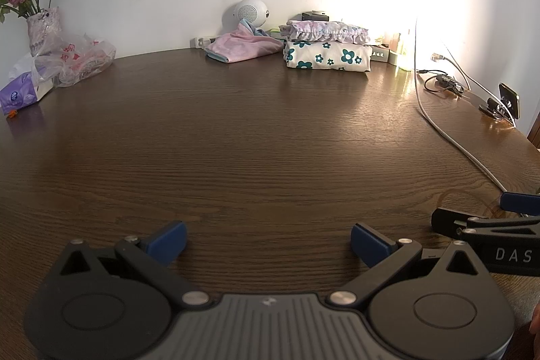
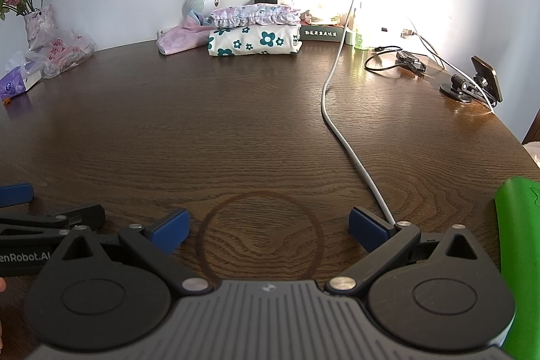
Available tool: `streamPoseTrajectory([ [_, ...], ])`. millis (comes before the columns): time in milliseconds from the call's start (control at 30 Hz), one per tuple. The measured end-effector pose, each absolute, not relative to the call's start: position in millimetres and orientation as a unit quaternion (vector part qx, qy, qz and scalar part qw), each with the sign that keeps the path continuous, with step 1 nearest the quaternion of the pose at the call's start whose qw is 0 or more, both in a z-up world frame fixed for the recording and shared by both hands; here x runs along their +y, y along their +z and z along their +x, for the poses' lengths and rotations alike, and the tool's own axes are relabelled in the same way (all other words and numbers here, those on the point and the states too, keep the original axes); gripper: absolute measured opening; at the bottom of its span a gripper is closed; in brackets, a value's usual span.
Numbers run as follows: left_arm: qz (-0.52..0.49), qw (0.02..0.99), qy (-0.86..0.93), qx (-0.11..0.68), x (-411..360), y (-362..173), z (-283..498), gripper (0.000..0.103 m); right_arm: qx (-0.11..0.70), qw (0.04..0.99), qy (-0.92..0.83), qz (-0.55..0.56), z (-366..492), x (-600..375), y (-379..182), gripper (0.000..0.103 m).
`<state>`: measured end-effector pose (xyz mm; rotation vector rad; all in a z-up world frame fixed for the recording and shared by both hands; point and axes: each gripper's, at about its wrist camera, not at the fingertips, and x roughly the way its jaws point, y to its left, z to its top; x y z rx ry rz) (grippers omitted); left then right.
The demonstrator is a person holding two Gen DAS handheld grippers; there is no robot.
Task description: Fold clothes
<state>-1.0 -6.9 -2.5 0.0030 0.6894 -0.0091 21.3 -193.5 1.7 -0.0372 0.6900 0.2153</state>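
Over bare table (image 1: 256,137), both claws (image 1: 268,240) (image 2: 269,230) wide, empty

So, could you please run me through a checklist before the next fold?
1. Left gripper open, nothing held: ok.
2. Right gripper open, nothing held: ok.
3. Table bare in front of both for folding: ok.
4. Flower-print stack folded at the far edge: ok.
5. Pink cloth still crumpled, far from either gripper: not ok.
6. White cable runs up to the right gripper's right finger: not ok.
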Motion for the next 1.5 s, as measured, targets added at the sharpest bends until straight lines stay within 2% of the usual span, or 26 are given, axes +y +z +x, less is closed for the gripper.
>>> streamPoseTrajectory([
  [1233, 0.006, 0.941, -0.001, 0.338, -8.4, -3.8, 0.4, 0.103, 0.338, 0.936, 0.098, -0.027, 21.7, -189.0, -0.3, 0.102],
  [1333, -0.021, 0.944, -0.012, 0.328, 7.2, 12.0, 16.7, 0.102, 0.342, 0.934, 0.097, -0.030, 22.1, -188.2, 0.8, 0.103],
  [1400, -0.043, 0.946, -0.020, 0.320, 20.1, 24.8, 30.0, 0.102, 0.373, 0.922, 0.102, -0.027, 29.8, -184.5, 9.6, 0.103],
  [1500, -0.077, 0.948, -0.034, 0.308, 39.5, 44.2, 50.0, 0.103, 0.357, 0.922, 0.153, 0.012, 43.7, -180.6, 38.9, 0.103],
])
